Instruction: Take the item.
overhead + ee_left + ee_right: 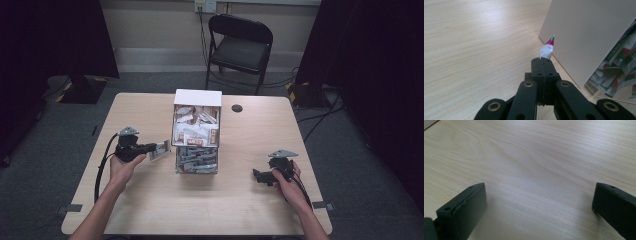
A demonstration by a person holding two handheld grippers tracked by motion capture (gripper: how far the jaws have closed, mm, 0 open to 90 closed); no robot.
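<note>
A white box (196, 125) stands in the middle of the wooden table (150, 200), holding many small sachets (196, 131); more of them lie in a clear lower tray (196, 161). My left gripper (153, 148) is just left of the box, shut on one silver sachet (161, 150) with a red and green corner (547, 48). The box's white side (584, 32) rises close ahead of it, with sachets (621, 65) spilling at the right. My right gripper (259, 176) rests low at the table's right, open, with bare wood (539, 182) between its jaws.
A black folding chair (240, 47) stands behind the table. A small dark round disc (237, 108) lies near the far edge, right of the box. Black cables trail from both grippers toward the person's forearms. Dark curtains hang at both sides.
</note>
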